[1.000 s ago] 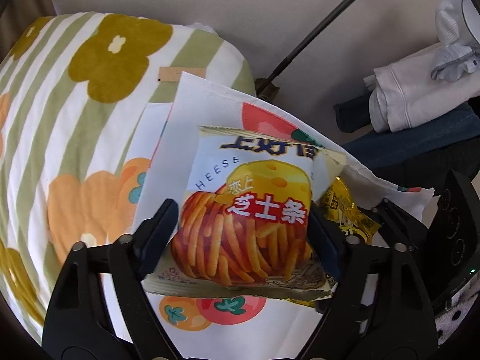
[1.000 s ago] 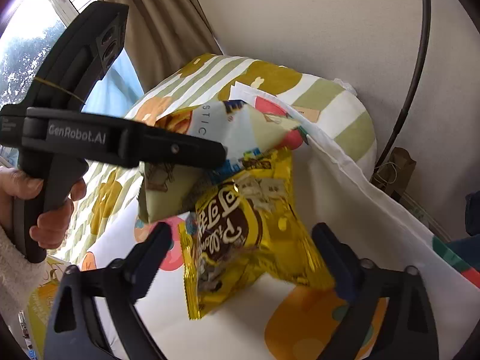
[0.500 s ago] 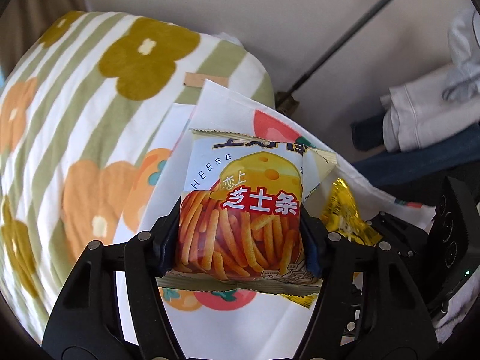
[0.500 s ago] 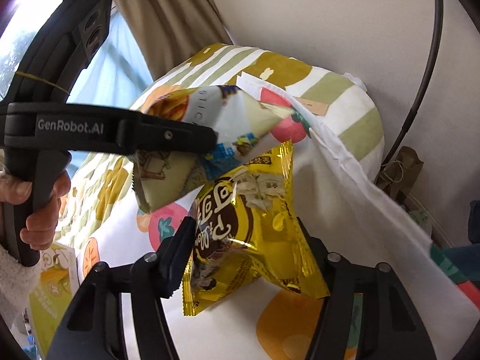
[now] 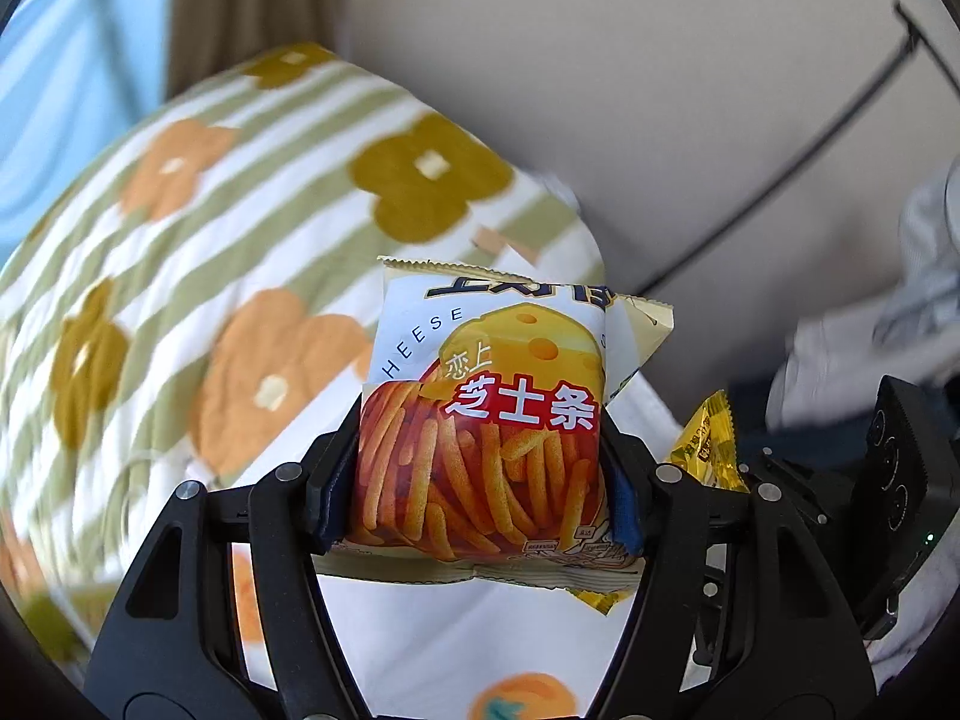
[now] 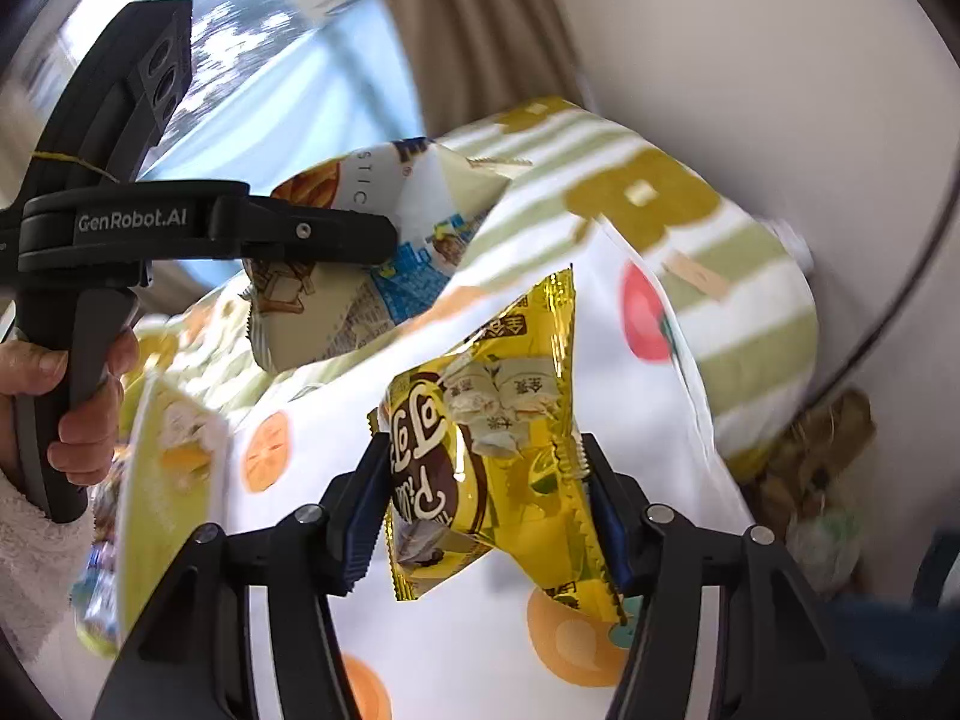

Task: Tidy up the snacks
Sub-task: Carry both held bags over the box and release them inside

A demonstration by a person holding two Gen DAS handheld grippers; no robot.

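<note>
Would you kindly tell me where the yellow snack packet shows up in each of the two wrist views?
Left wrist view: only a corner of the yellow snack packet peeks out at right, behind the cheese stick bag.
Right wrist view: bottom centre, between the right gripper pads.
Shared landmark: the flowered striped cushion.

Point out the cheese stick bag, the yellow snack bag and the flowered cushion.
cheese stick bag [image 5: 480, 420]: left wrist view, on its printed front.
yellow snack bag [image 6: 498, 456]: right wrist view, on its middle.
flowered cushion [image 5: 198, 228]: left wrist view, on its striped top.
</note>
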